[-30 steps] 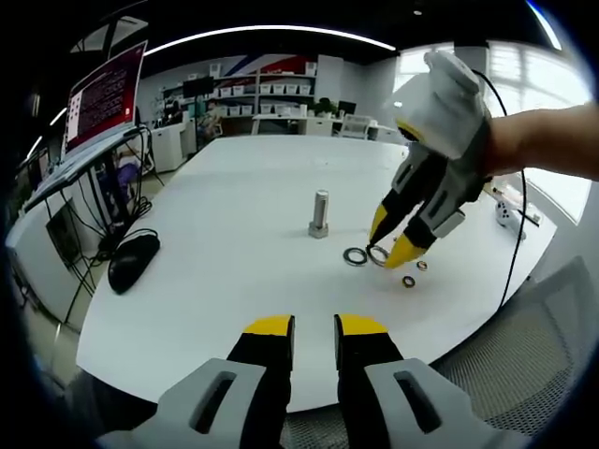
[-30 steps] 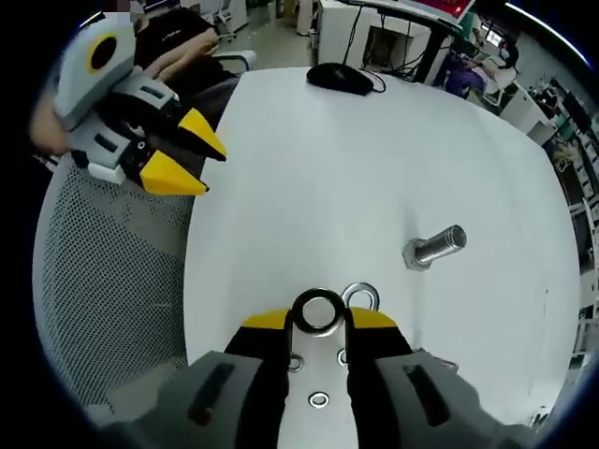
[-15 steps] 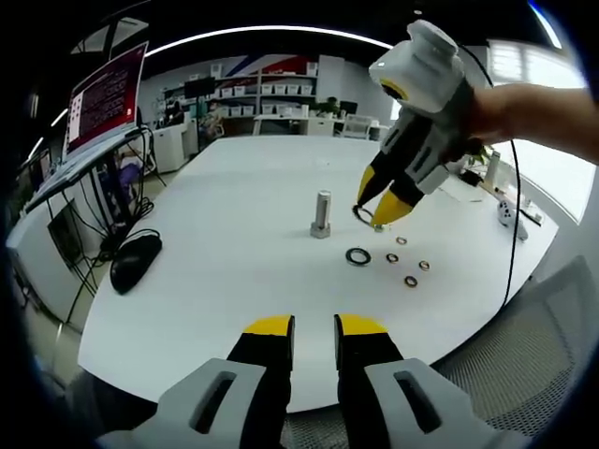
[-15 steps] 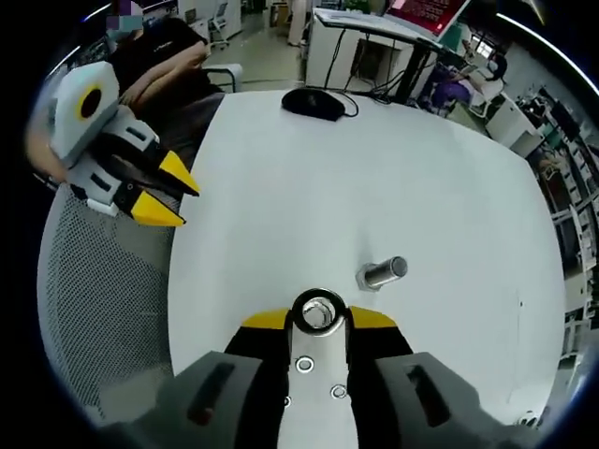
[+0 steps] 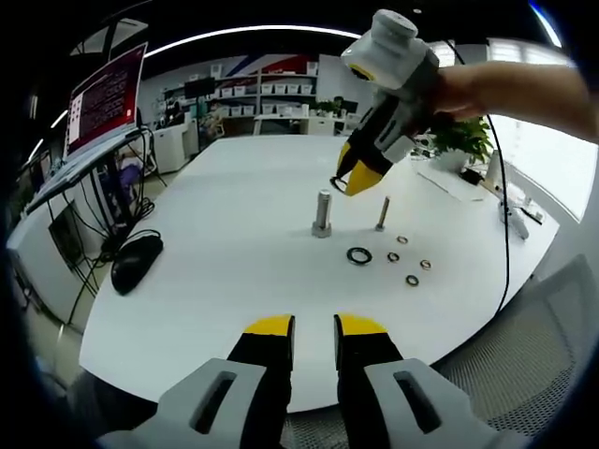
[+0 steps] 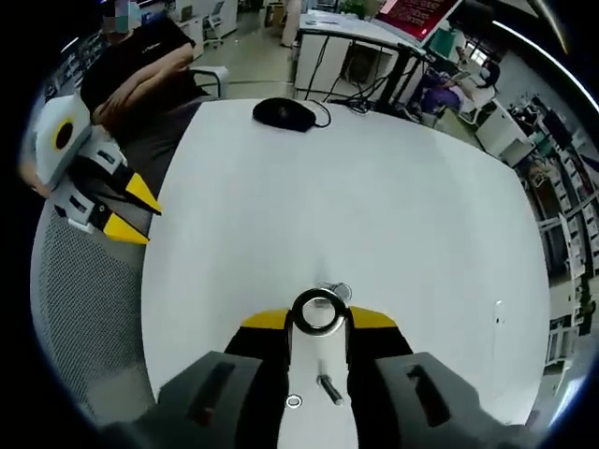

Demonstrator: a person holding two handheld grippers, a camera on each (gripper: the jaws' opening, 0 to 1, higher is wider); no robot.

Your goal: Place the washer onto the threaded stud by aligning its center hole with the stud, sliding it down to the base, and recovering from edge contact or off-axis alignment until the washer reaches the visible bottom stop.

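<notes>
Right tongs (image 6: 318, 321) are gripping the washer (image 6: 318, 311) just above the stud (image 5: 322, 213) (stud head peeking at washer's 1 o'clock); threading and sliding down are remaining. Left tongs (image 5: 314, 325) are idling, narrowly parted, over the tabletop (image 5: 234, 262).

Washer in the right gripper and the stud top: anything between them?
Nothing: in the left gripper view, only air separates the washer in the right gripper from the stud.

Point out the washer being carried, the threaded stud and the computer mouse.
washer (image 6: 318, 311): right gripper view, on its metal ring, between the jaws.
threaded stud (image 5: 323, 208): left gripper view, on its upright shaft.
computer mouse (image 5: 137, 261): left gripper view, on its black top.
</notes>
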